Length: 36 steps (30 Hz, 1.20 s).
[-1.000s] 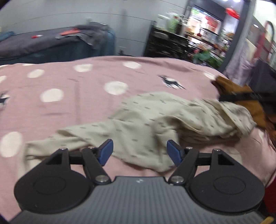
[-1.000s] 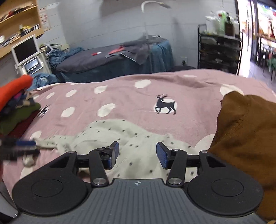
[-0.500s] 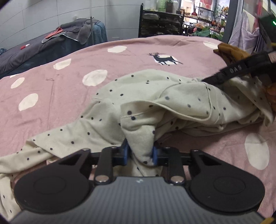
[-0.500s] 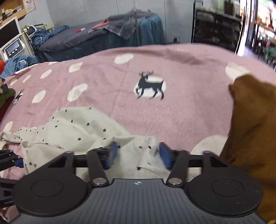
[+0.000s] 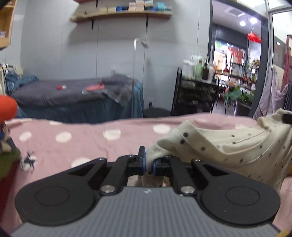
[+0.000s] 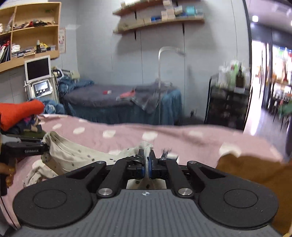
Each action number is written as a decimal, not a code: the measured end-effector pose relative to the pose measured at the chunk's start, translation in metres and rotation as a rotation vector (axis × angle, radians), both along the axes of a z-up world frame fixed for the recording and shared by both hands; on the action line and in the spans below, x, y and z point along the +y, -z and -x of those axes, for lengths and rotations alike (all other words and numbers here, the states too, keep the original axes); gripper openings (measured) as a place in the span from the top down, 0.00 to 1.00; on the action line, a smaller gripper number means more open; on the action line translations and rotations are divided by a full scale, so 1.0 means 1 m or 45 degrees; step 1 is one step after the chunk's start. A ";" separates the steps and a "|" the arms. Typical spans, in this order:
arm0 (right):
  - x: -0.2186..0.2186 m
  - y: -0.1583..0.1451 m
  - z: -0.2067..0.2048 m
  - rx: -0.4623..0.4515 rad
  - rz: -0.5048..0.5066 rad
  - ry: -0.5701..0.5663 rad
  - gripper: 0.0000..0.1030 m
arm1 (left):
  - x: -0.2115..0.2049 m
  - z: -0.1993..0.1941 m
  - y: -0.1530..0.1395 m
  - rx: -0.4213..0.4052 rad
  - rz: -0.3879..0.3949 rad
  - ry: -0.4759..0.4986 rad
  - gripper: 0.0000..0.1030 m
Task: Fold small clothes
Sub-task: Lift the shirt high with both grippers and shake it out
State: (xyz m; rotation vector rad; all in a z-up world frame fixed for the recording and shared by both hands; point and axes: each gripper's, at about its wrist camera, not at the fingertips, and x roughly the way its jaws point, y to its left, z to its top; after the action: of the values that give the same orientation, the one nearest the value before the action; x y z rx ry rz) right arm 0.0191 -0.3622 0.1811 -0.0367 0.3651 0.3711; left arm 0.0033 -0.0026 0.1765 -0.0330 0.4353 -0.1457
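Bed cover (image 5: pixel 91 145): pink with pale round spots and a small dark deer print (image 5: pixel 29 161) near its left side.
Massage bed (image 6: pixel 113 102): behind, grey top sheet, teal skirt, a red item (image 6: pixel 127 94) and a grey towel lying on it.
Wall shelf (image 5: pixel 122 13): wooden, carrying rows of small boxes.
Black rack (image 5: pixel 195 94): right of the massage bed, bottles on top.
Monitor unit (image 6: pixel 38 68): on a stand at the left, under wooden cubbies (image 6: pixel 29 31).
Lamp pole (image 6: pixel 160 76): thin, curved over at the top.
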 end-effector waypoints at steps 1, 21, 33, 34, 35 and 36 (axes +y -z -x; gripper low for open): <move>-0.001 -0.010 0.008 -0.056 -0.011 0.008 0.93 | 0.003 0.005 -0.010 -0.043 0.003 -0.014 0.93; -0.007 -0.096 0.069 -0.572 -0.178 -0.043 0.94 | -0.029 0.050 -0.053 -0.084 0.003 0.377 0.06; -0.020 -0.087 0.095 -0.511 -0.181 -0.026 0.94 | -0.064 -0.025 0.036 0.009 -0.120 0.876 0.13; -0.021 -0.086 0.096 -0.502 -0.183 -0.023 0.94 | -0.071 -0.026 0.037 0.007 -0.166 0.936 0.14; -0.022 -0.085 0.097 -0.493 -0.187 -0.021 0.94 | -0.081 -0.027 0.040 0.003 -0.221 0.990 0.15; -0.022 -0.083 0.098 -0.483 -0.187 -0.020 0.94 | -0.093 -0.027 0.044 0.003 -0.285 1.042 0.16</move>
State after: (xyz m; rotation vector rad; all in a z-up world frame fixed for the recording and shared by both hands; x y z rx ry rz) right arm -0.0788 -0.3847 0.2644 0.0334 -0.0379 0.3964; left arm 0.0300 -0.0952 0.1326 0.3700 0.4452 -0.9001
